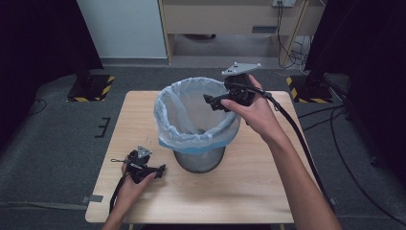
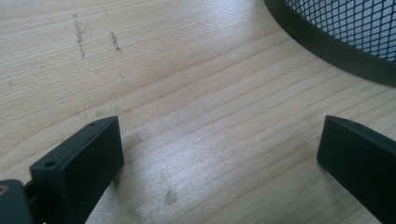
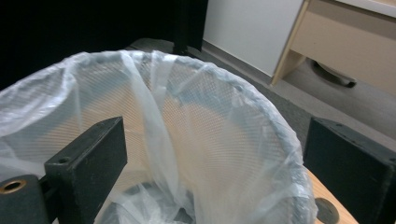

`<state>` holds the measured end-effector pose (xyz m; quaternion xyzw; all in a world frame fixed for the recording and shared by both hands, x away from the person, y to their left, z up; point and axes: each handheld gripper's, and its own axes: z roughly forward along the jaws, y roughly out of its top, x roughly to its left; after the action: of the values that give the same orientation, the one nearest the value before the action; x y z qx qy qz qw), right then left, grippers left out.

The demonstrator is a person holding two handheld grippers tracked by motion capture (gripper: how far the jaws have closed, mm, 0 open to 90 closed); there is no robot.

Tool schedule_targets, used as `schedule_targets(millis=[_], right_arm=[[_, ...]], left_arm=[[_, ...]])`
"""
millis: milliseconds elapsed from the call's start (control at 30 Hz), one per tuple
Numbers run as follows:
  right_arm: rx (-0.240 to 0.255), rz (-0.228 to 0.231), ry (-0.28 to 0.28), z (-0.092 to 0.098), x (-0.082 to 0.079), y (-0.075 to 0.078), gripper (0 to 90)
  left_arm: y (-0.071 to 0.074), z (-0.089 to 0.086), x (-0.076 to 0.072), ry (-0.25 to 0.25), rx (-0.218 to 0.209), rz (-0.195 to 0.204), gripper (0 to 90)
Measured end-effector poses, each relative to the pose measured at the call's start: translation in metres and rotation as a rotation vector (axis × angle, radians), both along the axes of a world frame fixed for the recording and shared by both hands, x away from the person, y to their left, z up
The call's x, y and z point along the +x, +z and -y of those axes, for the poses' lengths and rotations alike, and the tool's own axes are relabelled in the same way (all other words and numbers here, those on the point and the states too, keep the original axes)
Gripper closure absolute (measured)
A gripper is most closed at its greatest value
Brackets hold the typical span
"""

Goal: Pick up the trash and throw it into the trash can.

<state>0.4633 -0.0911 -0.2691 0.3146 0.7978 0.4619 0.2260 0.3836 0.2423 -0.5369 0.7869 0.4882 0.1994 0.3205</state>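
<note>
The bin liner (image 1: pixel 168 112) already lines the mesh wastebasket (image 1: pixel 199 160) at the desk (image 1: pixel 249 184) centre, folded over its rim. Right gripper (image 1: pixel 209 100) hovers spread, empty, at the far rim. Left gripper (image 1: pixel 162 170) rests spread near the front-left corner. Judged nearly complete.

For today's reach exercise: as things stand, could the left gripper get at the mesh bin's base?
Probably yes: the left gripper rests open on the table, bare wood between it and the bin's base.

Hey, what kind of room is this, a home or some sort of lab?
Likely a lab or recording space: black stands on hazard-striped bases beside a small wooden table, loose cables on grey carpet, and a lined mesh bin.
</note>
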Motion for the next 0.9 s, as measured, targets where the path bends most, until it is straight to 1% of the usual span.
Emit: schedule_targets(millis=[33, 133, 267, 567, 700, 900], right_arm=[[-0.007, 0.002, -0.006, 0.0, 0.001, -0.001, 6.3], [-0.003, -0.001, -0.021, 0.0, 0.004, -0.001, 6.3], [0.008, -0.001, -0.027, 0.001, 0.006, -0.001, 6.4], [-0.004, -0.009, -0.049, 0.002, 0.007, -0.001, 5.3], [-0.002, -0.016, -0.07, 0.002, 0.009, -0.002, 4.8], [0.001, -0.016, -0.078, 0.003, 0.012, -0.002, 4.9]], left_arm=[[0.0, 0.0, 0.0, 0.0, 0.0, -0.001, 0.0], [0.0, 0.0, 0.0, 0.0, 0.0, 0.0, 0.0], [0.0, 0.0, 0.0, 0.0, 0.0, 0.0, 0.0], [0.0, 0.0, 0.0, 0.0, 0.0, -0.001, 0.0], [0.0, 0.0, 0.0, 0.0, 0.0, 0.0, 0.0], [0.0, 0.0, 0.0, 0.0, 0.0, -0.001, 0.0]])
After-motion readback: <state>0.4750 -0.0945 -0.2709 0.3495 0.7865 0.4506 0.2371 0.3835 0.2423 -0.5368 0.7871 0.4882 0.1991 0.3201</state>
